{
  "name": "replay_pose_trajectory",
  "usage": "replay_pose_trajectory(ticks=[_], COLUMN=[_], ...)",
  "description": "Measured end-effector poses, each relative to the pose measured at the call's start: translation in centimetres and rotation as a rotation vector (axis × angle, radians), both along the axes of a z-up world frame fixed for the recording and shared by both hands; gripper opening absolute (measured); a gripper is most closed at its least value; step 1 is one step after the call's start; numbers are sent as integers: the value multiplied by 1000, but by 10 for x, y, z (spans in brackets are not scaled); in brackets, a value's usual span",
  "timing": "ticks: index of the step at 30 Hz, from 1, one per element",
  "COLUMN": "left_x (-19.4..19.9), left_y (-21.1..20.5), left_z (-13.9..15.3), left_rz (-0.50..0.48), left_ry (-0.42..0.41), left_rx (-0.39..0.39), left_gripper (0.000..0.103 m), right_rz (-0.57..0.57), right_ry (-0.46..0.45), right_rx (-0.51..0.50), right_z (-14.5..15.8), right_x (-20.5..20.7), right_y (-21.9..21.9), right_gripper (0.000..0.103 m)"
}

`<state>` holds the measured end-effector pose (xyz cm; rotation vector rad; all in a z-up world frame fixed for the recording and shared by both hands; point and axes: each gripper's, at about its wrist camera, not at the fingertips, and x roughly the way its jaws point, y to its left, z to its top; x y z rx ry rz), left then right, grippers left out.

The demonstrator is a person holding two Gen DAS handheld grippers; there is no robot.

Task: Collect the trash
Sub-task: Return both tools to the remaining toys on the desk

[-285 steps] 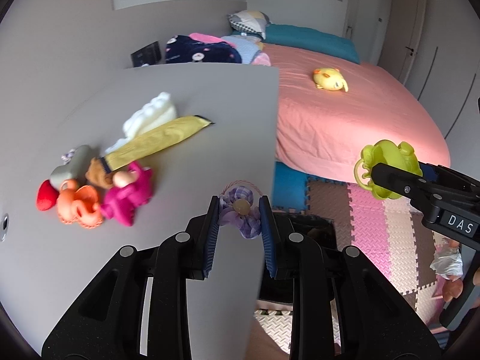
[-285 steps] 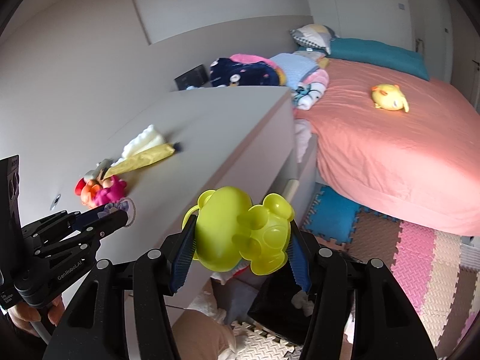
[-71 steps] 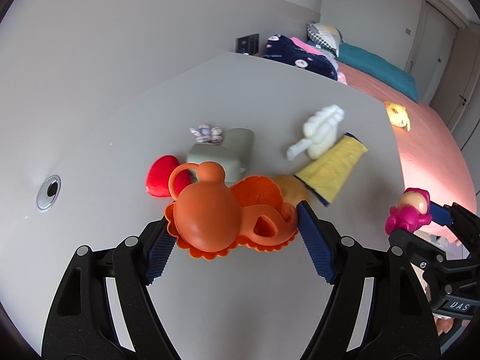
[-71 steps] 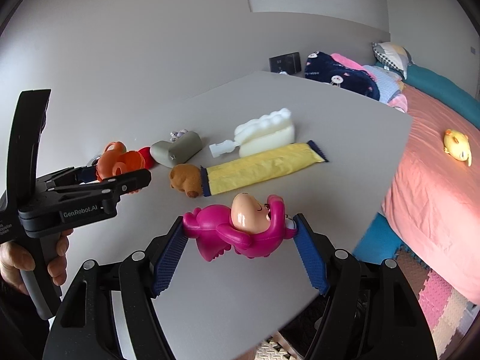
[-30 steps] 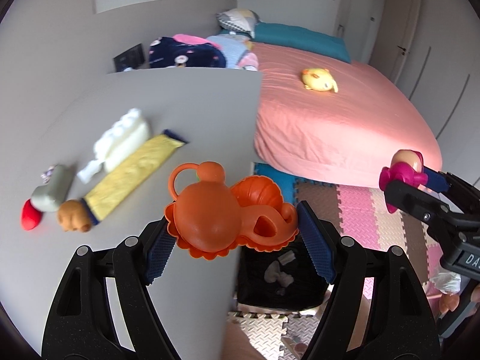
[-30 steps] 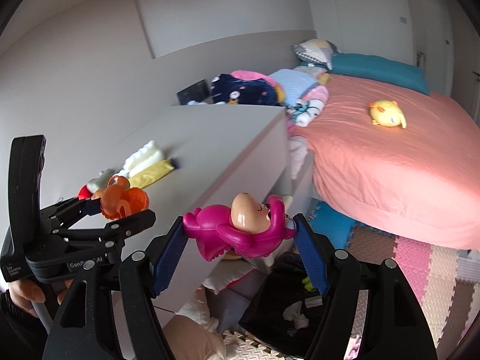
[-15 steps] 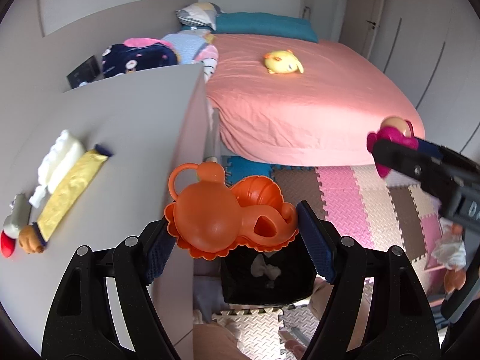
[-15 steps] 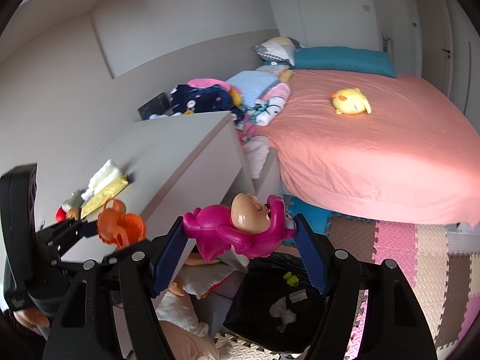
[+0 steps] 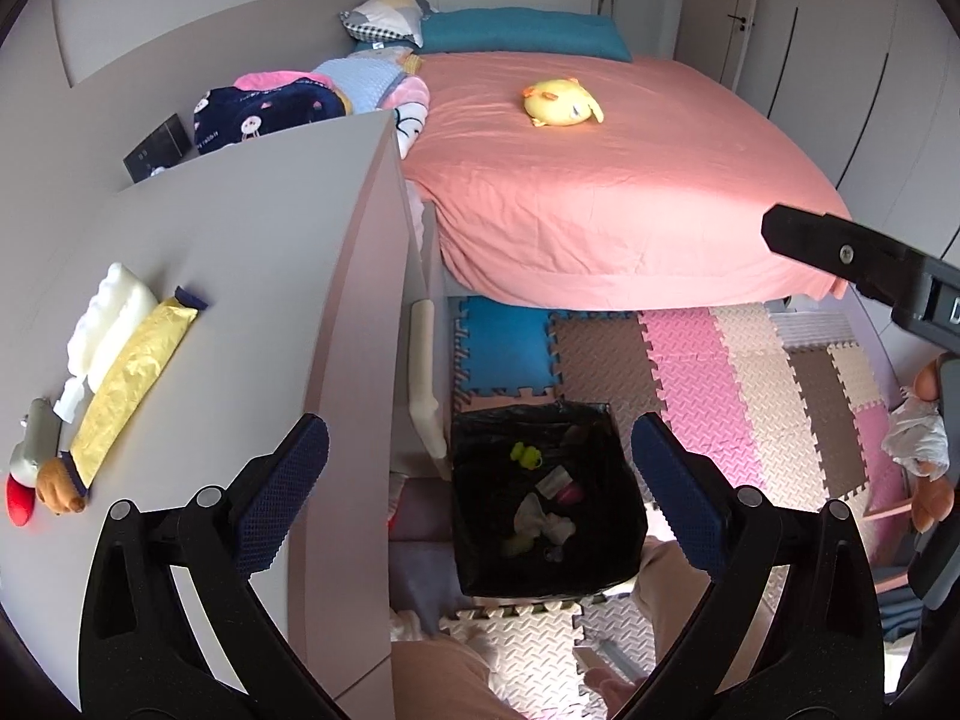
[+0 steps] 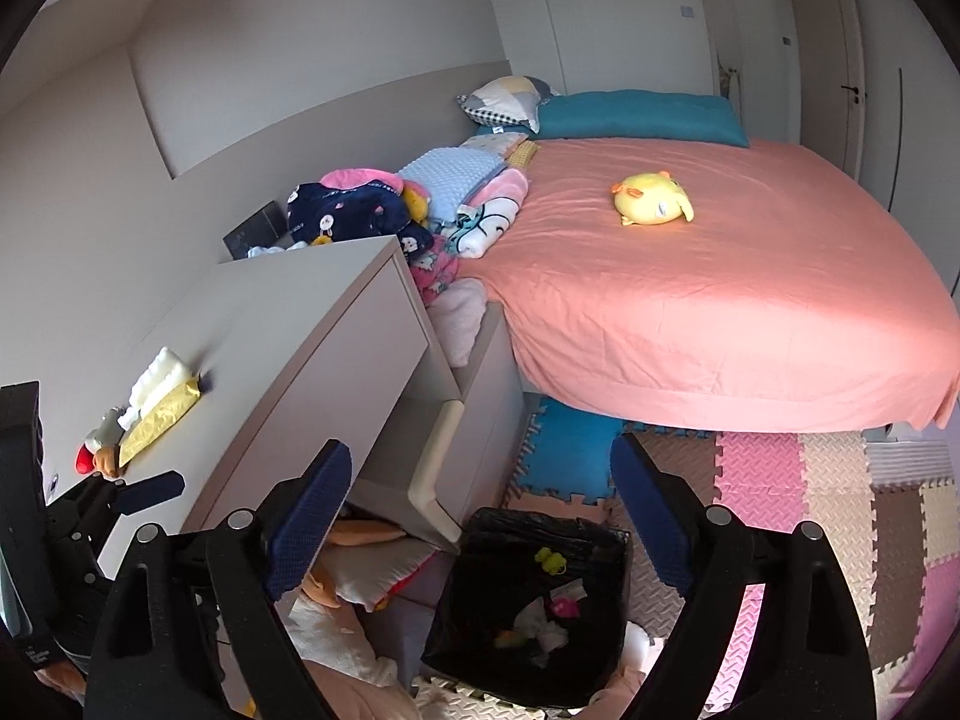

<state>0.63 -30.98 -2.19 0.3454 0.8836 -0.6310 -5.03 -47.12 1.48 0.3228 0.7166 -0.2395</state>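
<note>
A black-lined trash bin [image 9: 474, 546] stands on the floor beside the grey desk [image 9: 240, 276]; it also shows in the right wrist view [image 10: 462, 618]. Small toys lie inside it, among them a green one [image 9: 525, 454] and a pink one [image 10: 564, 606]. My left gripper [image 9: 474, 486] is open and empty above the bin. My right gripper [image 10: 480, 504] is open and empty above the bin too. On the desk lie a yellow packet [image 9: 129, 372], a white foam piece [image 9: 108, 312], a grey item [image 9: 33, 447], a brown toy [image 9: 57, 483] and a red piece [image 9: 18, 498].
A bed with a pink sheet [image 9: 600, 180] and a yellow plush [image 9: 561, 101] fills the back. Foam floor mats [image 9: 720, 390] cover the floor. A doll [image 9: 918, 438] lies at the right. Soft items [image 10: 360, 576] are piled under the desk.
Both grippers opened. The orange toy left my left gripper and the pink toy left my right gripper. The pink one now lies in the bin.
</note>
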Motion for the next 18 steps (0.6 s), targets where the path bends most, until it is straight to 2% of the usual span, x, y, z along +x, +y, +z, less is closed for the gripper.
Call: replay_pose_trajectory(ticks=[18], left_x=[11], left_y=[43], left_z=[3], left_rz=[82], left_ry=[-1], left_rx=[-21], left_gripper=[98], right_rz=[76], right_ry=[7], right_rx=[0], right_z=[-2], right_x=[16], right_y=[37], right_gripper=[88])
